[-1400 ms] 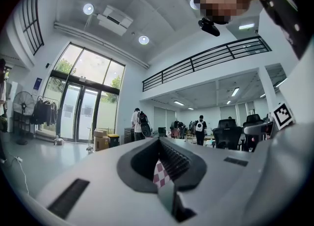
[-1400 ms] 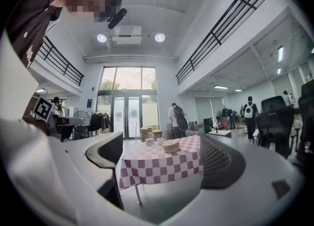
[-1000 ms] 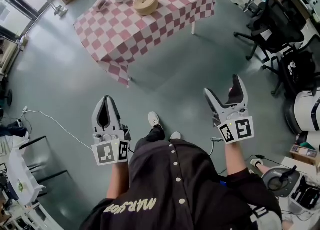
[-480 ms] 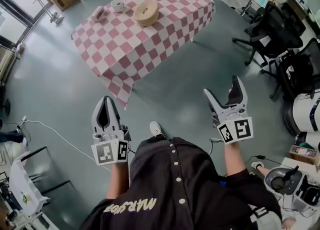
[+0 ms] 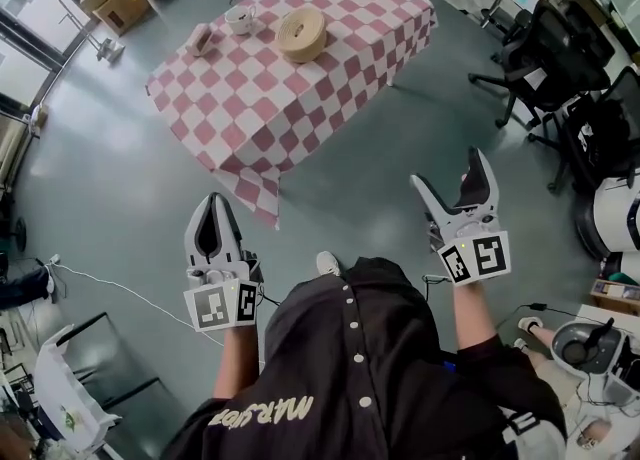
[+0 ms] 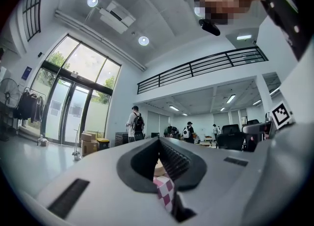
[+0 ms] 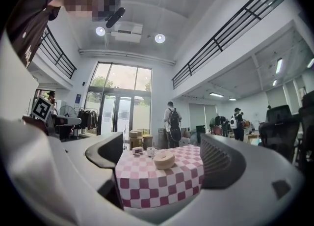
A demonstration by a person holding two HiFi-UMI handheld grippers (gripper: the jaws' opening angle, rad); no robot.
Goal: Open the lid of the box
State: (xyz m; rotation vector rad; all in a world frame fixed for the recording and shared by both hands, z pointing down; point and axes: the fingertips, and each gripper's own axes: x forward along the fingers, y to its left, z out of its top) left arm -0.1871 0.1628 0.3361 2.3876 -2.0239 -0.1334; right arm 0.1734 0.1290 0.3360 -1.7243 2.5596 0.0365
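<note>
Table (image 5: 300,88) and box (image 5: 301,33) nearer | left gripper (image 5: 212,200) jaws together | right gripper (image 5: 447,170) jaws wide

Yellow lettering (image 5: 262,412) across the person's dark top (image 5: 350,348), upside down in the head view, reads roughly "MARJOR"; the last letters are unclear.

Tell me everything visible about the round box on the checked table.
The round box is low, tan, wood-like, with a shallow dip in its top. Its lid looks shut. It sits flat on the pink-and-white checked cloth toward the table's far side, apart from the white cup beside it. Only the cloth touches it.
</note>
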